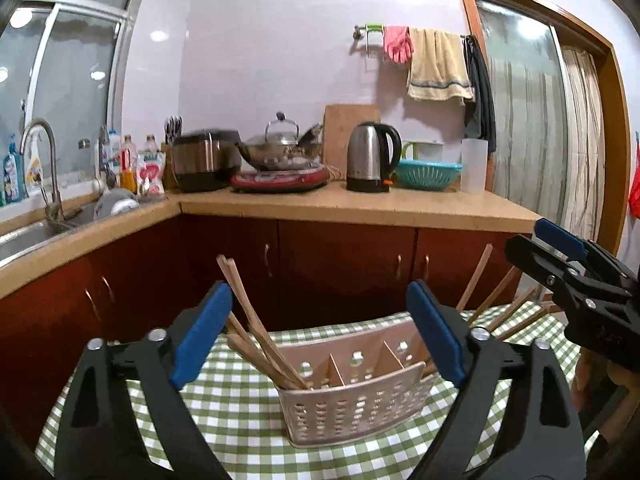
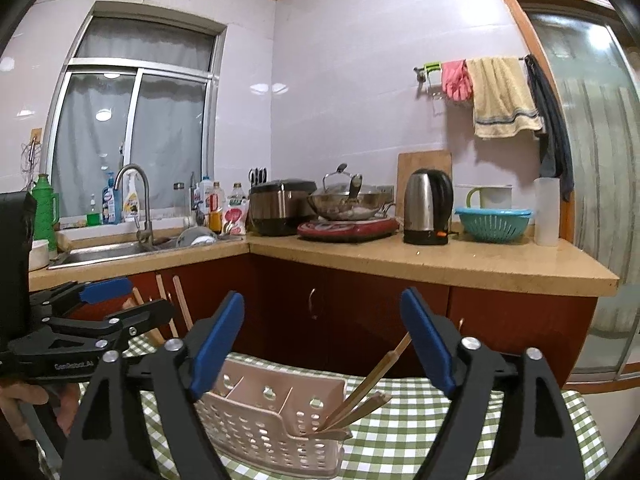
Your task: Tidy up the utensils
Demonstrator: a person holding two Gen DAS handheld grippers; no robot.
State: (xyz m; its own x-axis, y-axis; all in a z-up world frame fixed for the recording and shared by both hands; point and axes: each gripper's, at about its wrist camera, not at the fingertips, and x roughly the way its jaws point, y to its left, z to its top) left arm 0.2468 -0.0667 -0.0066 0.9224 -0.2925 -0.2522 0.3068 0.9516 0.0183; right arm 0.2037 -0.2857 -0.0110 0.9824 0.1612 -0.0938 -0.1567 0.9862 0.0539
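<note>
We're holding both hand-held grippers over the desk (image 1: 224, 404), the one with the green checked cloth. Left hand-held gripper (image 1: 318, 334) is standing released, blue pads spread wide, nothing pressing between them. Right hand-held gripper (image 2: 322, 344) is also standing released, jaws wide, nothing pinched.

The utensil basket (image 1: 352, 408) is sitting on the cloth, just below and ahead of both grippers. It's a pale perforated plastic caddy with dividers making several compartments.

We're seeing a bundle of chopsticks (image 1: 256, 336) leaning in the end compartment under the left gripper, tips fanning up and outward past the left pad. A second bundle of chopsticks (image 2: 368, 396) is leaning out of the opposite end compartment, below the right gripper, tilted away from the basket. The middle compartments are showing only their perforated back wall.

From the right wrist view, we're seeing a hand (image 2: 24, 404) gripping the left tool's handle at the frame edge.

The kitchen counter (image 2: 440, 260) behind is carrying a kettle (image 2: 426, 206).
</note>
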